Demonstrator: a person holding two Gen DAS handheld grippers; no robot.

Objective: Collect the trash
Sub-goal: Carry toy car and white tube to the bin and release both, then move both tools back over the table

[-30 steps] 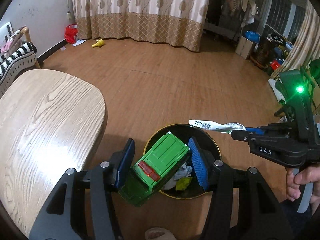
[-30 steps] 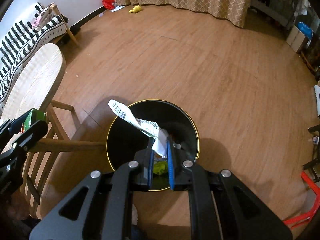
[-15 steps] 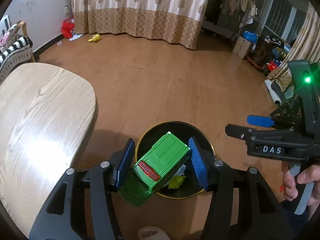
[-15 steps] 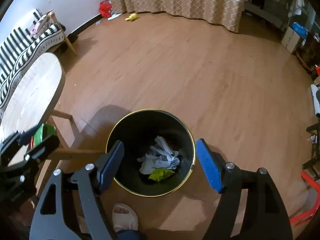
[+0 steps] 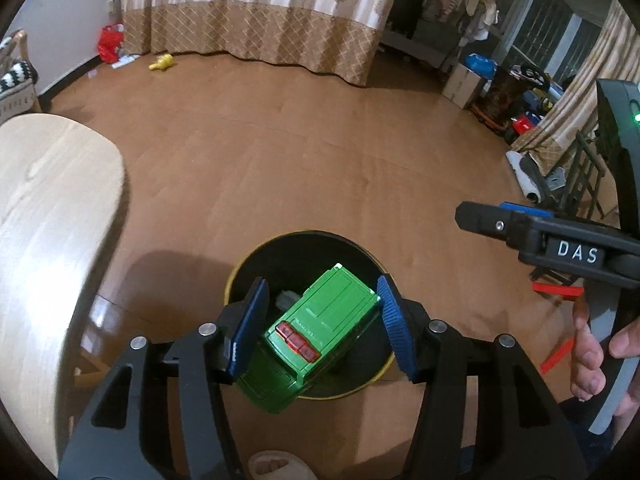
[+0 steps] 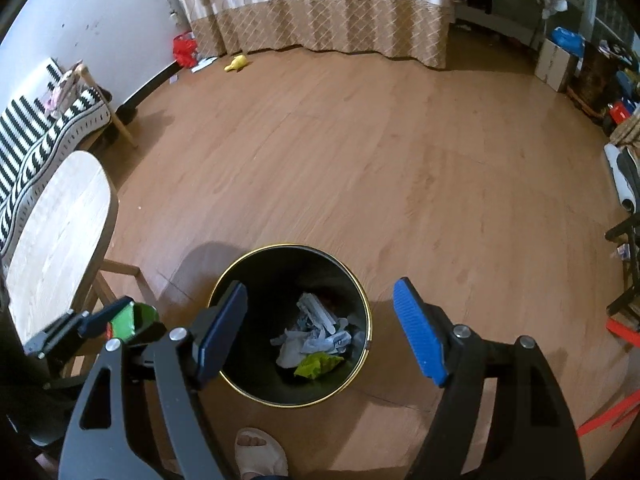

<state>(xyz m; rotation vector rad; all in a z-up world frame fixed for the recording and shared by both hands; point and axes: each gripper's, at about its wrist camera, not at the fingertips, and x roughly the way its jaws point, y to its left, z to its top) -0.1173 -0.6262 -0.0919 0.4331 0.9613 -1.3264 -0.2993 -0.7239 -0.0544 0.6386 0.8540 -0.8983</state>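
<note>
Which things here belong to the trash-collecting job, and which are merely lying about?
Belonging to the job:
- left gripper holding the green toy van
- right gripper, open and empty
- black bin
- crumpled wrappers in the bin

Lying about:
- yellow toy near the curtain
- red bag
- wooden table

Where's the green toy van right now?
In the left wrist view the green toy van sits low and centre, tilted between the left gripper pads directly above the black bin, beside the wooden table.

tilted green toy van [image 5: 320, 332] over black bin [image 5: 304, 248]
</note>
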